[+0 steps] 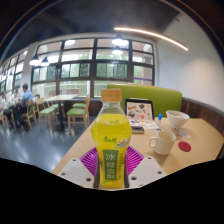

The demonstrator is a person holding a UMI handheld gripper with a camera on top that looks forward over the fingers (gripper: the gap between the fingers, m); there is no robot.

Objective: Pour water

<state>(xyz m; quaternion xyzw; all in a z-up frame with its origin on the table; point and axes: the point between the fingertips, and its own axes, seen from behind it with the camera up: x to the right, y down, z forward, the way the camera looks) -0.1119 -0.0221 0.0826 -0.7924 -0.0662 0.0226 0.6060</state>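
Observation:
A clear bottle [111, 140] of yellow drink with an orange cap and a green-white label stands upright between my fingers. My gripper [111, 168] is shut on the bottle, with the magenta pads [89, 165] pressed against both sides of its lower body. Beyond the bottle to the right, a white cup [162, 143] stands on the light wooden table [200, 145]. A second white cup [178, 121] sits farther back on the same table. The bottle's base is hidden below my fingers.
A small red round object [184, 147] lies beside the near cup. An open picture book [139, 111] rests at the table's far side before a green bench [160, 98]. Chairs, tables and seated people [22, 100] fill the room at the left.

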